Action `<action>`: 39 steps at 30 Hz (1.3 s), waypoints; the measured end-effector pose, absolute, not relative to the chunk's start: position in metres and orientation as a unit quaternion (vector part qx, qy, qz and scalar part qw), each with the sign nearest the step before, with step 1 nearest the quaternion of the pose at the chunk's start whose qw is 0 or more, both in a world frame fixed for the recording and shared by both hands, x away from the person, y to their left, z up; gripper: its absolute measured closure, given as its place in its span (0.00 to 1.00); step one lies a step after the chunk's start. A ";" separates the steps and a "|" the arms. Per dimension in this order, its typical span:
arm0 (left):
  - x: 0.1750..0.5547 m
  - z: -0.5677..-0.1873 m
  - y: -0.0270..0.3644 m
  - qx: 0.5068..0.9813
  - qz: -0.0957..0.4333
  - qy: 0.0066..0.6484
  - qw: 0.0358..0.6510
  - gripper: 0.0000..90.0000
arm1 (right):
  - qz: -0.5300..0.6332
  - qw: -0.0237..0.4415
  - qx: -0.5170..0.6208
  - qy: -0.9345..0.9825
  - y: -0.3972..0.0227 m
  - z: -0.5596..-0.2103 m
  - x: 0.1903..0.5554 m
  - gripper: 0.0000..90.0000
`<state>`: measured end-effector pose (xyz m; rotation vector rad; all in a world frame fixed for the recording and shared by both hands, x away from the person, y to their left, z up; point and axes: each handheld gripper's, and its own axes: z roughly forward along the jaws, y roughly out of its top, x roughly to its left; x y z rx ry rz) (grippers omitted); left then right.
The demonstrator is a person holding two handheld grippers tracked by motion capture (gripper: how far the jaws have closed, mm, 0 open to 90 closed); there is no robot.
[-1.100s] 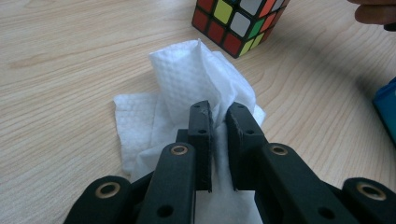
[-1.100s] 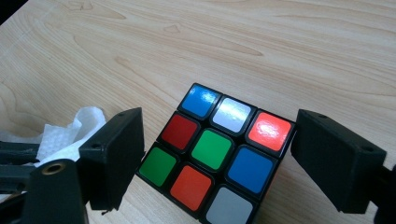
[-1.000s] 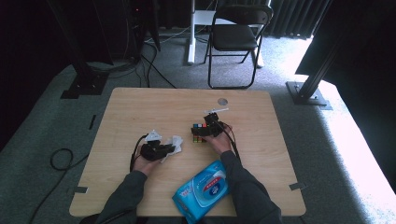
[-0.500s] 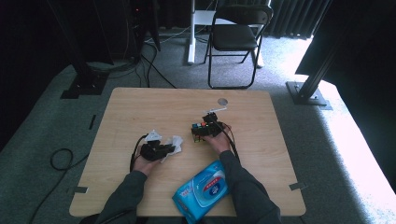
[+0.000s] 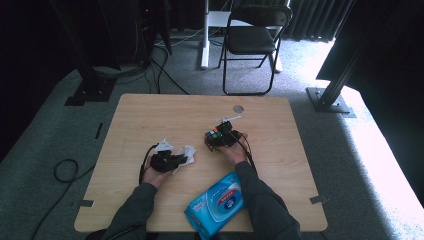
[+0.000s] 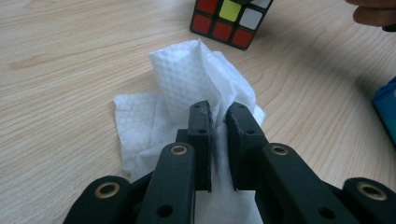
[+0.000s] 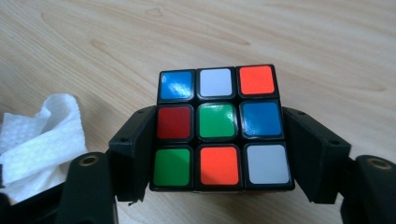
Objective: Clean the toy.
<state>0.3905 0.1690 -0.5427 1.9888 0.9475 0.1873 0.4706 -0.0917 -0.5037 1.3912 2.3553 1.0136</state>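
Both forearms came in low over the table. The left gripper lay nearly level, its jaws almost closed, pinching. The right gripper had just been closing its jaws, both pads against what was between them.

This looks like a recording studio or lab room set up for filming. A plain wooden bench stands alone on grey carpet, with tape marks at its corners. Black stand bases and a heavy metal frame foot flank it, cables trail over the floor, and a folding chair sits beyond before dark curtains.
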 end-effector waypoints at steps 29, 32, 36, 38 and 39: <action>0.390 -0.540 0.168 0.803 0.079 0.381 0.451 0.93 | 0.382 0.110 0.446 0.802 -0.100 -0.500 0.460 0.38; 0.390 -0.539 0.167 0.804 0.079 0.379 0.451 0.93 | 0.388 0.109 0.439 0.803 -0.100 -0.499 0.458 0.38; 0.390 -0.537 0.166 0.804 0.081 0.377 0.451 0.95 | 0.394 0.108 0.428 0.806 -0.099 -0.497 0.455 0.38; 0.390 -0.535 0.165 0.804 0.082 0.377 0.452 0.95 | 0.395 0.108 0.423 0.809 -0.100 -0.496 0.454 0.38; 0.390 -0.534 0.165 0.804 0.083 0.377 0.453 0.95 | 0.396 0.107 0.420 0.809 -0.100 -0.496 0.453 0.38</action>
